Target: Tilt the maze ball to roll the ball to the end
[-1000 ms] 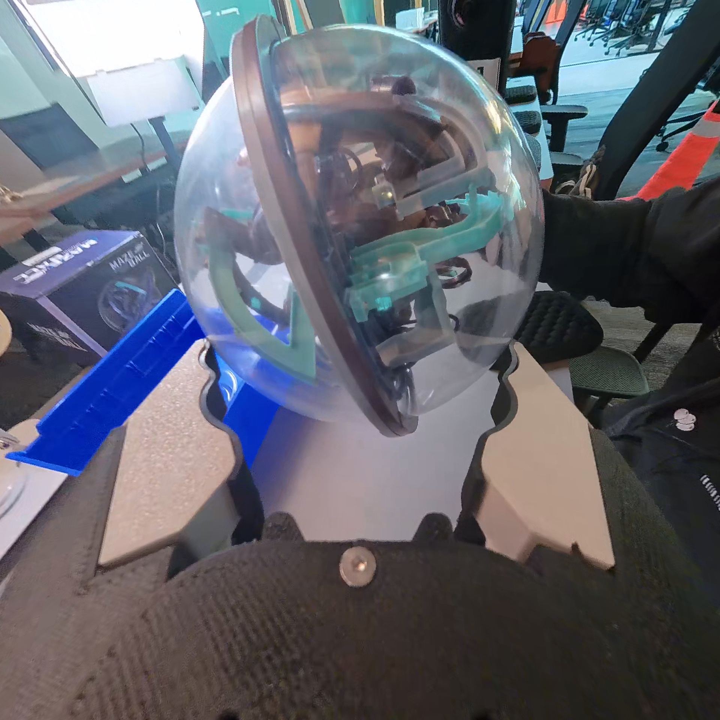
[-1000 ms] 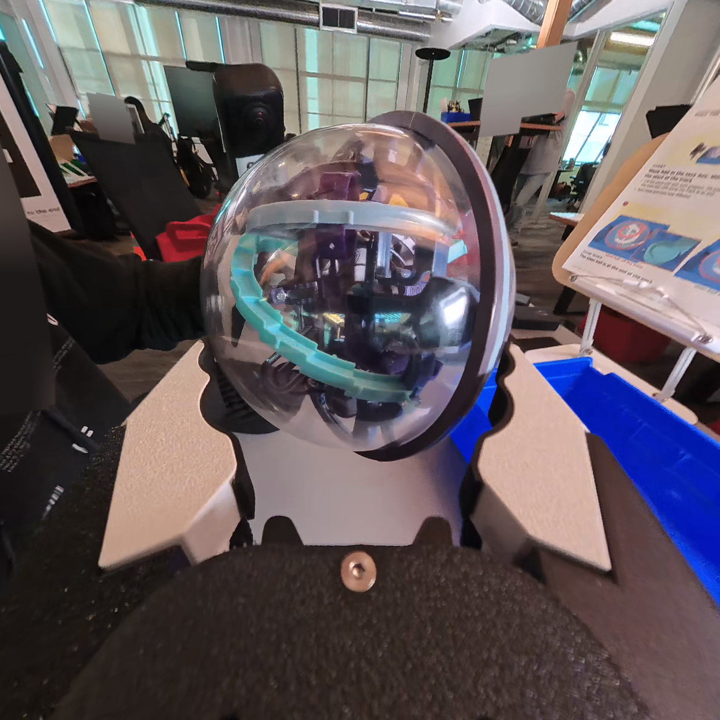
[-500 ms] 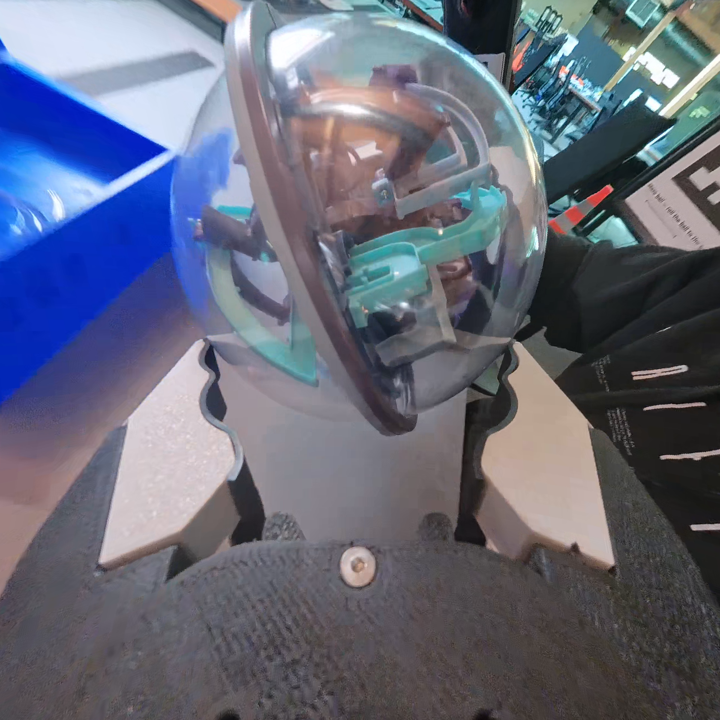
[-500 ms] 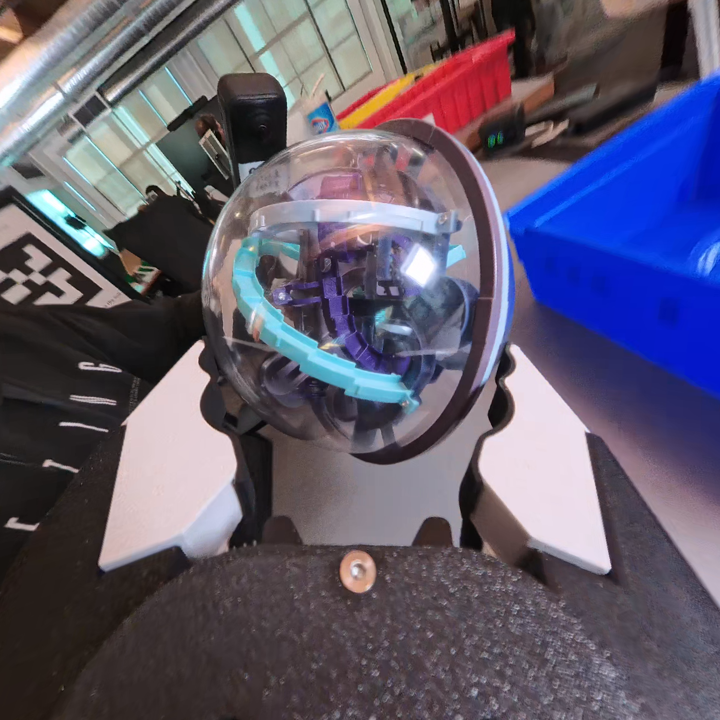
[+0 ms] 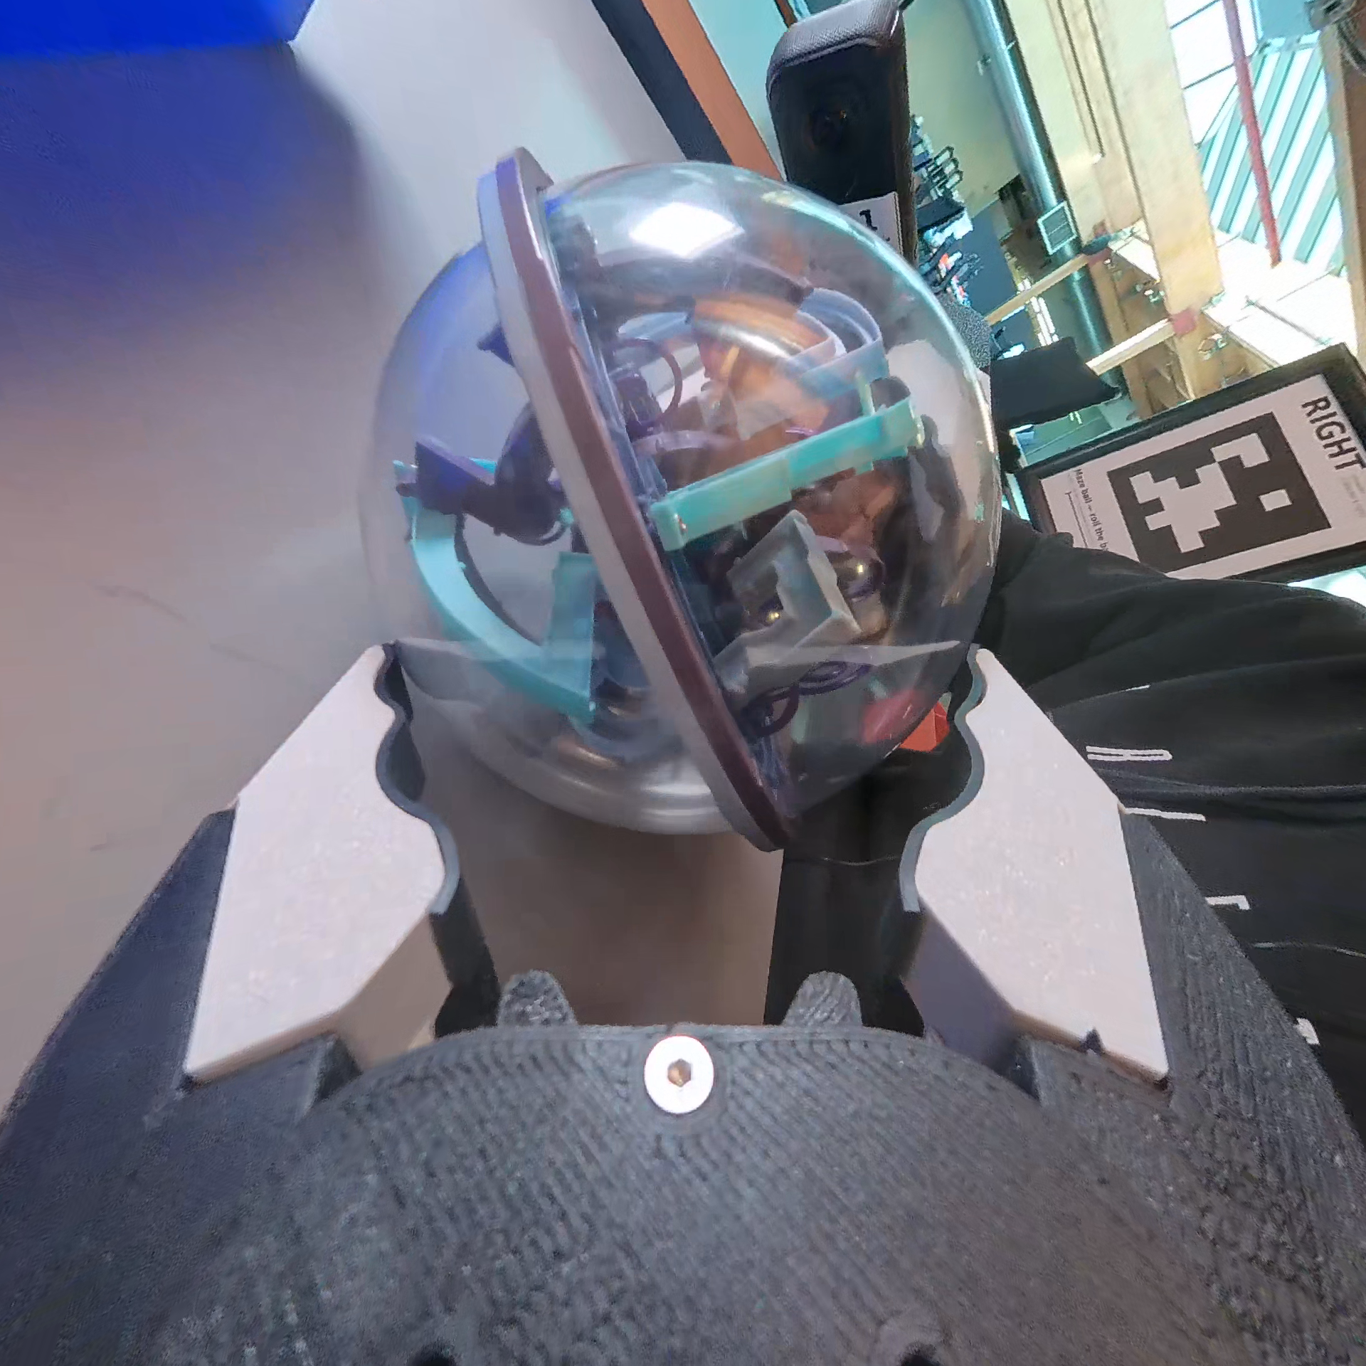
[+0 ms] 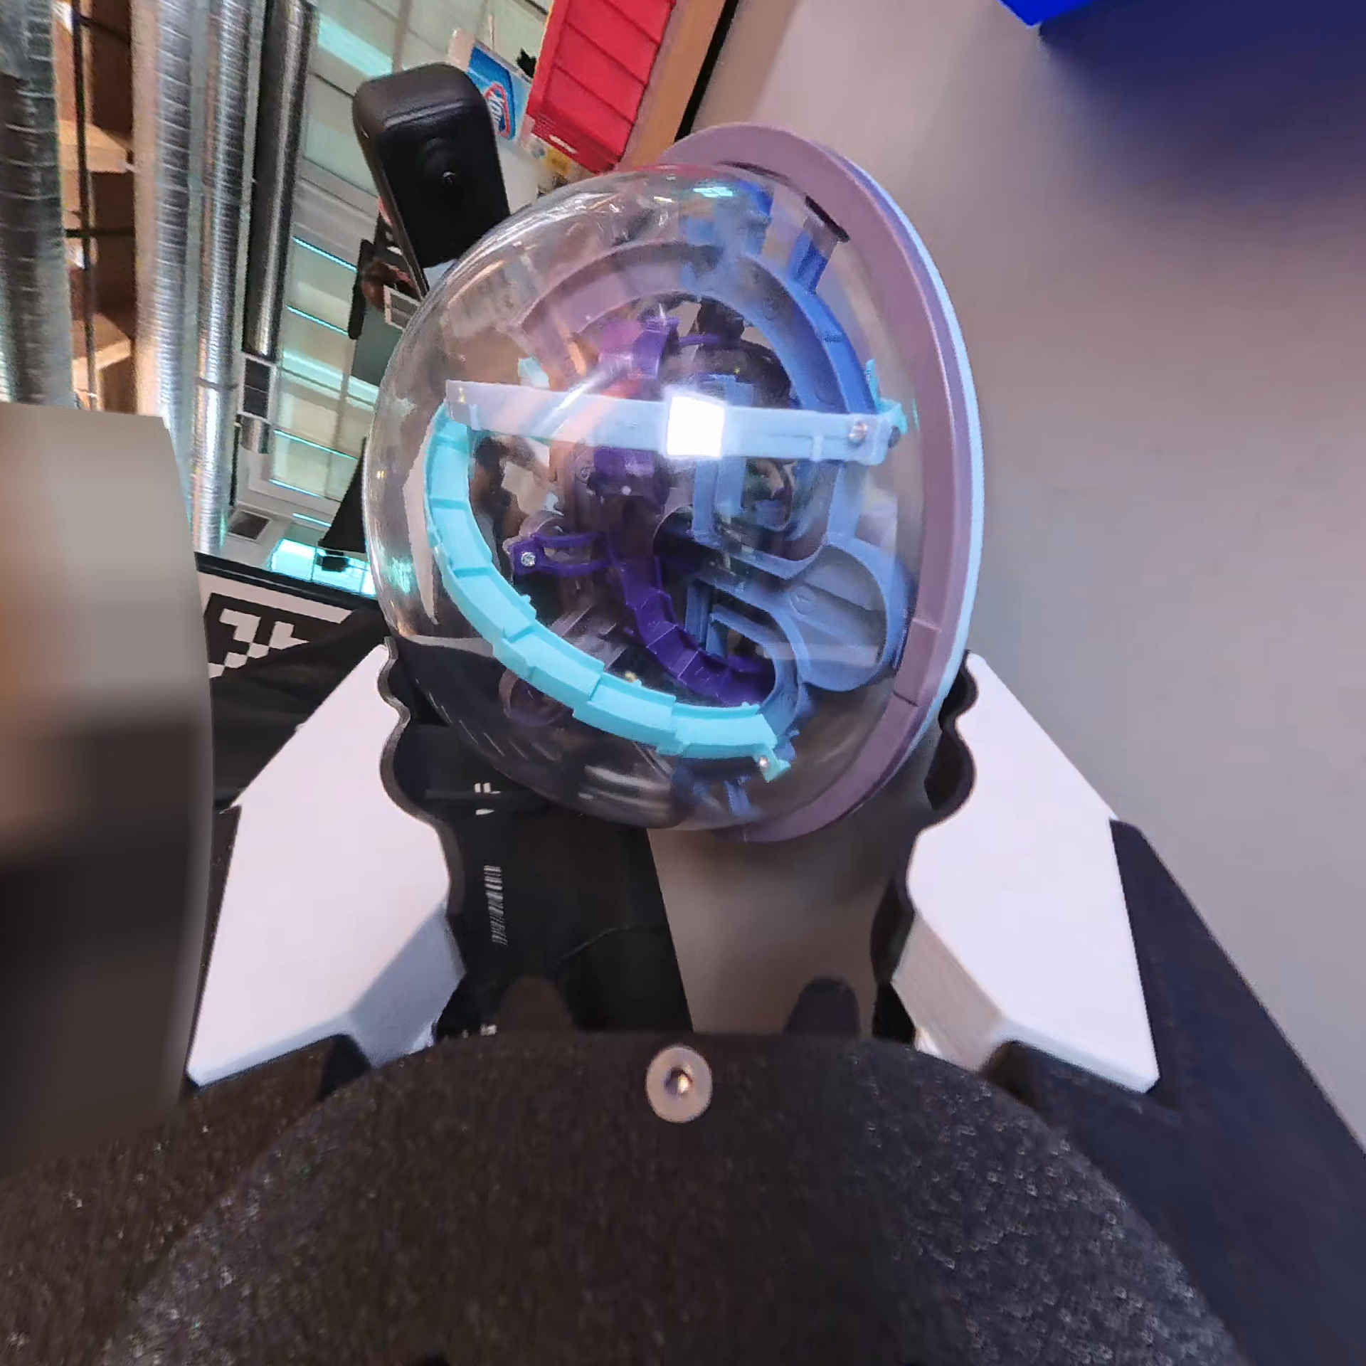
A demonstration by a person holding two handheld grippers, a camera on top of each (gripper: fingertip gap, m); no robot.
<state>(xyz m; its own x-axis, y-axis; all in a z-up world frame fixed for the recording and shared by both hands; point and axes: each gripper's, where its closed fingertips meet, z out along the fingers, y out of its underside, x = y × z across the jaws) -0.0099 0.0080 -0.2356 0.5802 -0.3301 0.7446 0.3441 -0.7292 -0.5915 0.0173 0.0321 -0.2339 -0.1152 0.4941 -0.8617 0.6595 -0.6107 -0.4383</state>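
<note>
The maze ball [image 5: 687, 503] [image 6: 665, 503] was a clear plastic sphere split by a dark brownish-purple ring around its middle, packed with teal, grey, lilac and deep purple tracks. It sat clamped from opposite sides between the two grippers, raised above the pale worktop [image 5: 185, 443] rather than resting on it.

Nearest the left wrist camera, the left gripper [image 5: 676, 709] had its pale fingers [image 5: 325, 835] spread wide around the lower curve of the sphere, touching it on both sides. Through the shell on that side, a small silvery ball [image 5: 857, 573] lay beside a grey block-shaped piece low in the right half. In the right wrist view, the right gripper [image 6: 673, 709] likewise held the sphere between widely parted white fingers [image 6: 332, 850], the ring lying off to the right and a teal arc sweeping down the left.

Beyond the sphere stood a black camera [image 5: 839, 111] [image 6: 429, 170], a dark sleeve [image 5: 1183, 702] and a black-and-white marker sign [image 5: 1212, 488].

Compared with half a second before, both views had rolled strongly: the worktop now ran up behind the ball, the blue bin [image 5: 148, 22] [image 6: 1197, 15] had shrunk to a strip at the top edge, and the room's pipes stood sideways. The grip on the sphere had stayed the same.
</note>
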